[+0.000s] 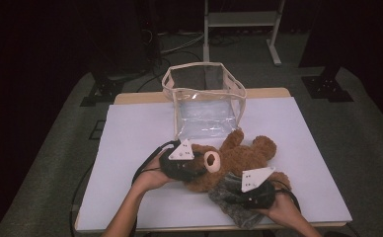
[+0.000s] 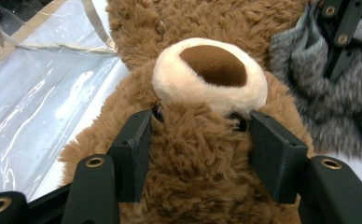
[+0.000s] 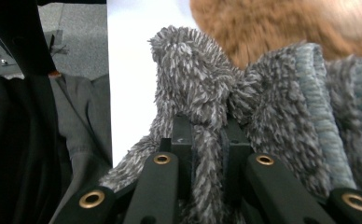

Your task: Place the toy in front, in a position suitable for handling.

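Down on the white table top, a brown teddy bear lies on its back near the middle, head toward the left and near side, its cream muzzle facing up. Just behind it, at the far edge, stands a clear plastic bag with beige trim, its mouth open. The left gripper has its jaws clamped on the bear's head, one pad pressed into the fur on either side just below the muzzle. At the near right, a grey fuzzy cloth lies against the bear's lower body and reaches toward the near table edge. The right gripper has its jaws drawn together on a pinched fold of this cloth, the pile bunching up between them.
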`<state>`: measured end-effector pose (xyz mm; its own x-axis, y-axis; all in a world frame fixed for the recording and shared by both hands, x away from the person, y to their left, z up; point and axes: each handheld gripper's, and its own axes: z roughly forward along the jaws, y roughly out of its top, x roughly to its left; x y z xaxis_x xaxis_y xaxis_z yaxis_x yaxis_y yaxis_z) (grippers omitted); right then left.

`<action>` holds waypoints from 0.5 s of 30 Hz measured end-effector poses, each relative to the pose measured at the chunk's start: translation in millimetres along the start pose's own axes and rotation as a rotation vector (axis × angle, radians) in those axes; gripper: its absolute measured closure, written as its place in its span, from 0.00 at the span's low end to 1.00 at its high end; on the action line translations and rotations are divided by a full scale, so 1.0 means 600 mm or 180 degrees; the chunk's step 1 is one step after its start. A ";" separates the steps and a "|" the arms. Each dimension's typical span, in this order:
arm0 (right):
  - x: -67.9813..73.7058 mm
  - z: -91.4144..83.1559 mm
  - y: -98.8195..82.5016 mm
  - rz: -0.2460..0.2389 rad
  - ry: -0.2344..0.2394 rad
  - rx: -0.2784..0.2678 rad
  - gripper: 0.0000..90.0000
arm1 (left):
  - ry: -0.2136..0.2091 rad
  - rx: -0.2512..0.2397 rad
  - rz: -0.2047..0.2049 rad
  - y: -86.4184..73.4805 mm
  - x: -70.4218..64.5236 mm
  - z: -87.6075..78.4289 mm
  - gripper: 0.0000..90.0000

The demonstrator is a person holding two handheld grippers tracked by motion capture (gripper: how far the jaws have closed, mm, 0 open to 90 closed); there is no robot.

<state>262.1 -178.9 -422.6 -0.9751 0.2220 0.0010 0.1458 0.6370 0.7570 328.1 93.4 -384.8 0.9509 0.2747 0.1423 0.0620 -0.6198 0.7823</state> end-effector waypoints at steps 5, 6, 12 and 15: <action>0.005 -0.041 -0.006 0.0055 -0.0077 -0.0171 0.88 | -0.0080 -0.0051 -0.0006 -0.007 -0.006 -0.001 0.47; 0.003 -0.050 0.000 0.0036 -0.0108 -0.0269 0.88 | -0.0094 -0.0065 -0.0022 -0.009 -0.008 0.000 0.47; -0.011 -0.056 0.037 -0.0133 -0.0275 -0.0426 0.88 | -0.0153 -0.0041 0.0083 -0.016 -0.016 -0.003 0.46; -0.022 -0.048 0.050 -0.0208 -0.0350 -0.0369 0.88 | -0.0157 -0.0043 0.0101 -0.019 -0.020 -0.005 0.46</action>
<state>274.3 -184.2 -381.1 -0.9567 0.2664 -0.1175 0.0562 0.5648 0.8233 315.0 99.1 -393.5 0.9662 0.2183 0.1373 0.0278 -0.6175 0.7861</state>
